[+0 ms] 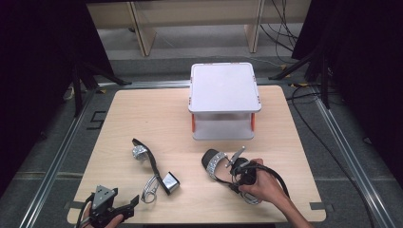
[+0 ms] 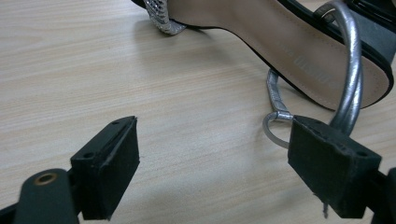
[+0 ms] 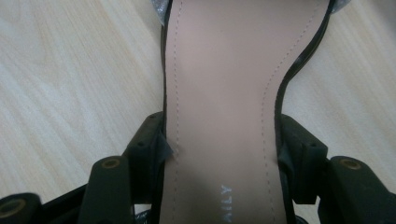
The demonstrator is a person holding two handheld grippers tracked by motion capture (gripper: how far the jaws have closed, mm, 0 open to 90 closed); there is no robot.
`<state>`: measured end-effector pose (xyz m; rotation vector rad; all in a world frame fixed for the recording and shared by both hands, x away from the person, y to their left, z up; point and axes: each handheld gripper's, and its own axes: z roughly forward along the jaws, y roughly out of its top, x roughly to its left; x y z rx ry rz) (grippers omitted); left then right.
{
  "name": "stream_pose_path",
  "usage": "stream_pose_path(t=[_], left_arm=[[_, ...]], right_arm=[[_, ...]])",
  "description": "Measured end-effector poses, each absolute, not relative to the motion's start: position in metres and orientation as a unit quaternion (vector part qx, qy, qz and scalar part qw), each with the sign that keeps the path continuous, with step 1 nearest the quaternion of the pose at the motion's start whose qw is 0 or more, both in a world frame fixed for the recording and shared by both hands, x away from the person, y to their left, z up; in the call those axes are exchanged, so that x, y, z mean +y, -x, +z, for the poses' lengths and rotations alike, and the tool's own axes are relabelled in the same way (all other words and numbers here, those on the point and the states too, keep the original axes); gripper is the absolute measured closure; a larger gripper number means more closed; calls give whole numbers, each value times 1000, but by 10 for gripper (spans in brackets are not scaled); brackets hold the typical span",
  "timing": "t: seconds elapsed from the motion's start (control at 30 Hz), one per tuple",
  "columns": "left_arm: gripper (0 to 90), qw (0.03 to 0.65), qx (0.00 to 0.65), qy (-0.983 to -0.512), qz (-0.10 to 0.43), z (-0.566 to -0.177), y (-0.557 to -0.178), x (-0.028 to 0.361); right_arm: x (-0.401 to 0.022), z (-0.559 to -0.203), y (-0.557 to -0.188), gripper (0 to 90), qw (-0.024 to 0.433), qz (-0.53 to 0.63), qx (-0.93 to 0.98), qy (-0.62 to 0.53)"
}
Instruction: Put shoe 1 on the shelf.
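Observation:
Two black heeled sandals with silver straps lie on the wooden table (image 1: 142, 114). The left sandal (image 1: 153, 170) rests on its side at the front left; its tan insole (image 2: 285, 46) and silver ankle strap (image 2: 348, 70) fill the top of the left gripper view. My left gripper (image 2: 214, 161) hovers open just short of that strap, by the front left corner (image 1: 114, 206). The right sandal (image 1: 223, 168) lies at the front middle. My right gripper (image 3: 222, 149) is shut on it, pads pressing both edges of its narrow tan insole (image 3: 224, 84); a hand (image 1: 263, 185) holds this gripper.
A white lidded plastic box (image 1: 223, 99) with orange latches stands at the back middle of the table. Dark curtains and metal floor rails flank the table, with cables on the floor at the right.

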<state>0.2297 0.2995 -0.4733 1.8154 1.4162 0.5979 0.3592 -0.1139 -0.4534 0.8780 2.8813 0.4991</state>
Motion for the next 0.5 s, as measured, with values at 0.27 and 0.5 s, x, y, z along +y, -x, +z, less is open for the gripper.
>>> stream_pose_path(t=[0.27,0.5], left_arm=[[162,381,551,-704,237,-474,-229,300],[162,375,553,-706,234,-472,-229,299]], right_arm=[[-115,-456,-359,424,38,164,943,-287],[-114,-451,-359,428,51,167,944,-280]])
